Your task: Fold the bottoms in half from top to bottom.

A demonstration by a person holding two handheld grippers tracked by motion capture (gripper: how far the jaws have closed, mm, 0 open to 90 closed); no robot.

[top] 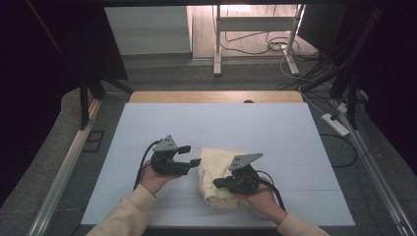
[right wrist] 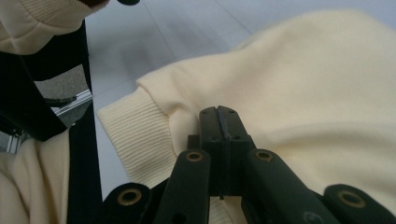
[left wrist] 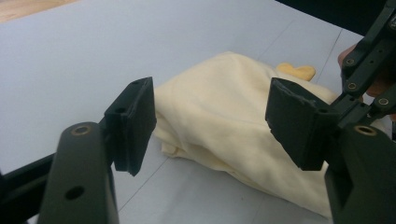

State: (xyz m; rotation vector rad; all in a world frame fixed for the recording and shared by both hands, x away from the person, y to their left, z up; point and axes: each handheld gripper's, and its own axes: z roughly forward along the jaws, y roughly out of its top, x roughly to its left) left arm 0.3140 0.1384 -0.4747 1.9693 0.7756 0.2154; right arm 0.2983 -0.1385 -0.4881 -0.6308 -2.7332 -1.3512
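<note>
A folded cream sweater (top: 216,160) lies on the white table (top: 221,123), near its front edge. My left gripper (top: 191,155) is at the garment's left edge, held by a hand. In the left gripper view it (left wrist: 210,121) is open, and the sweater (left wrist: 224,112) sits beyond the gap between the jaws. My right gripper (top: 217,183) rests over the sweater's front right part. Its jaws (right wrist: 219,116) are shut flat together above the cream fabric (right wrist: 303,93), close to a ribbed cuff (right wrist: 135,135); no cloth shows between the tips.
The far half of the table is bare white surface, ending at a wooden edge (top: 216,96). A power strip (top: 335,124) and cables lie on the floor to the right. A metal rail (top: 64,172) runs along the left side. Cream sleeves (top: 128,211) enter from the bottom.
</note>
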